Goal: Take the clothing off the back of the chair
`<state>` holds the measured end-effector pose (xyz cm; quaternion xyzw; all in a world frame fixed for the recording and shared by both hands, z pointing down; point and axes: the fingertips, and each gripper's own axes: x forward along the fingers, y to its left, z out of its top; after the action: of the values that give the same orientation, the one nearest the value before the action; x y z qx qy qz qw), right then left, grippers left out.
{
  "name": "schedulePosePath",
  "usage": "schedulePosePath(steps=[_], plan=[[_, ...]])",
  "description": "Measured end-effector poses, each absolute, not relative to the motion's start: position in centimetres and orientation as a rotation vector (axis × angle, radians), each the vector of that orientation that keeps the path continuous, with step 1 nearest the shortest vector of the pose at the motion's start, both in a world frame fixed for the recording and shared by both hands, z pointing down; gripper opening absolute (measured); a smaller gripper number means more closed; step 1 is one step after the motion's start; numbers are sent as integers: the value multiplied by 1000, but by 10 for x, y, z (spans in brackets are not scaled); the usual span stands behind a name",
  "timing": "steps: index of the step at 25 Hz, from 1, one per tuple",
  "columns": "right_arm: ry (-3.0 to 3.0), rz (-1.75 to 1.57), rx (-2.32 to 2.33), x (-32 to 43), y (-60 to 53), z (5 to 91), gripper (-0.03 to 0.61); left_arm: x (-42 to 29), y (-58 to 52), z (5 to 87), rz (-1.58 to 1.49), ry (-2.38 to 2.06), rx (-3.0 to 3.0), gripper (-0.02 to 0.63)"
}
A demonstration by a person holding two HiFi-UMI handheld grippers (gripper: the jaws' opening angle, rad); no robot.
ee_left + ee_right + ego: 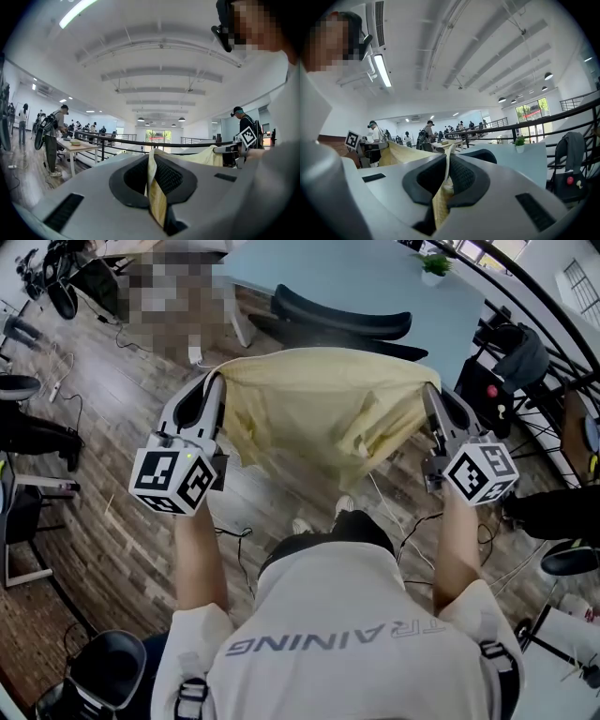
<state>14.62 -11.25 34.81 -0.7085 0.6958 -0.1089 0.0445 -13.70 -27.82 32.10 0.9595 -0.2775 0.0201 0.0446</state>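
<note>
A pale yellow garment [323, 413] hangs stretched in the air between my two grippers, sagging in the middle. My left gripper [219, 381] is shut on its left top corner; a strip of yellow cloth [154, 192] runs between the pads in the left gripper view. At the right top corner my right gripper [427, 390] is shut on the fabric, seen as a pinched fold [443, 187] in the right gripper view. The dark chair [342, 320] stands beyond the garment by the light blue table [375, 277]. The cloth is clear of the chair back.
A wood floor with cables [234, 535] lies below. Another chair with a dark garment and red object [511, 367] stands at the right by a black railing [544, 306]. Black chair bases [19, 390] sit at the left. A potted plant [434, 266] is on the table.
</note>
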Motion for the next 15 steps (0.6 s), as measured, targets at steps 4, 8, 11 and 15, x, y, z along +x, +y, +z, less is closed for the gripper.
schedulePosePath(steps=[4,8,11,15], plan=[[2133,-371,-2130,141,-94,358,31,-148,-249,325,85,-886,2922,48],[2165,-349,-2101,140,-71,360,31,-155,-213,328,97,-953,2907,48],[2219,-336,-2071,137,-48,361,31,-160,-180,334,110,-1020,2880,48],[2298,-305,-2042,142,-19,361,31,-154,-137,340,130,-1100,2847,48]])
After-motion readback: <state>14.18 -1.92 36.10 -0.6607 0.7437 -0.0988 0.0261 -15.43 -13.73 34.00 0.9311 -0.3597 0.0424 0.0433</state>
